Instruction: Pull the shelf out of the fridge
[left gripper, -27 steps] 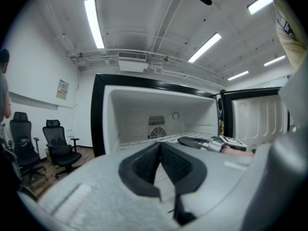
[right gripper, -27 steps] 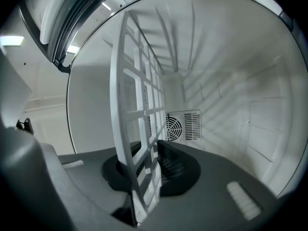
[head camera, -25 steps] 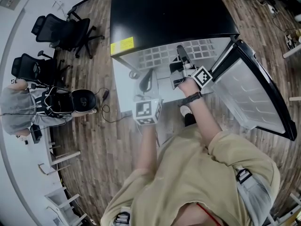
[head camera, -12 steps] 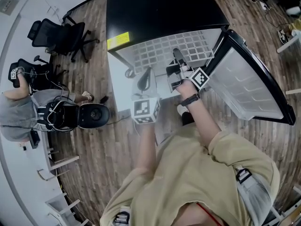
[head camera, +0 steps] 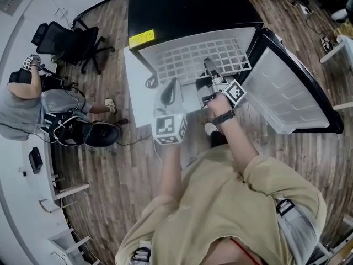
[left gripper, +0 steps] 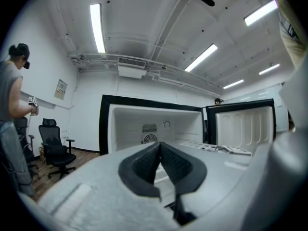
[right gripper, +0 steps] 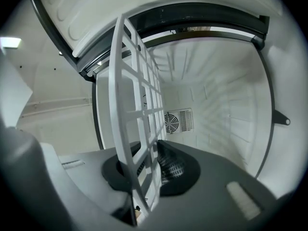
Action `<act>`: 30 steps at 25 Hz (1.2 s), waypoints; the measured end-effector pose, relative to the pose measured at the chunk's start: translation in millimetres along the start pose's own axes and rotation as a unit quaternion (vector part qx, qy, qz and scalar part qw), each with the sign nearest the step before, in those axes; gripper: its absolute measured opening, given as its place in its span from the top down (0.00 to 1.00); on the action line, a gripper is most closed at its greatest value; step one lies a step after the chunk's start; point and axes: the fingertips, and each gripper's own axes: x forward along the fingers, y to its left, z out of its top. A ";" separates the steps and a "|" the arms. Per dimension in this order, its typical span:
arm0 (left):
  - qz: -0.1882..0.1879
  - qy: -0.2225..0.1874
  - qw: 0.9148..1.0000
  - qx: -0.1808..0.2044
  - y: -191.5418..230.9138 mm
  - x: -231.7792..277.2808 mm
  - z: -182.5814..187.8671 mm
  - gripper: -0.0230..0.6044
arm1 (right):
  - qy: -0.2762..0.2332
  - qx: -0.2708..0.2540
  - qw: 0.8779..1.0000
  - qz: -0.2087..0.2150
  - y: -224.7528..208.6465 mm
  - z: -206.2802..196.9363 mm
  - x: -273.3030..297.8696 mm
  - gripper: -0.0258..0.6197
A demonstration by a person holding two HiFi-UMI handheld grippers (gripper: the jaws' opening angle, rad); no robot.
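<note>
Right now I'm clamping the right gripper (head camera: 209, 70) on the front edge of the white grid shelf (head camera: 193, 57), with its pads (right gripper: 174, 163) pinching one of the bars. The shelf is sticking partway out of the open front of the black fridge (head camera: 187, 4), whose door (head camera: 287, 93) is hanging wide at the right. Meanwhile the left gripper (head camera: 171, 87) is hovering near the shelf's front left corner, its jaws pressing together on nothing and pointing into the white cavity.
</note>
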 end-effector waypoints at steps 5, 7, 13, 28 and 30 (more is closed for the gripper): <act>0.001 -0.002 1.000 -0.002 2.6 -12.4 2.6 0.96 | 0.001 -0.008 1.000 -0.003 5.1 -3.9 -10.2 0.87; 0.000 -0.004 1.000 -0.003 2.9 -13.3 4.2 0.96 | 0.003 -0.011 1.000 -0.005 6.7 -4.1 -12.8 0.87; -0.007 -0.010 1.000 -0.009 0.4 -13.3 8.3 0.96 | -0.008 -0.001 1.000 -0.019 5.6 -8.2 -25.5 0.91; -0.028 -0.028 0.999 -0.014 -24.1 -45.1 14.2 0.96 | 0.010 -0.108 0.994 -0.008 44.6 -15.5 -82.7 0.93; -0.028 -0.028 0.999 -0.015 -26.7 -50.9 13.3 0.96 | 0.017 -0.156 0.987 -0.022 49.1 -15.6 -91.9 0.93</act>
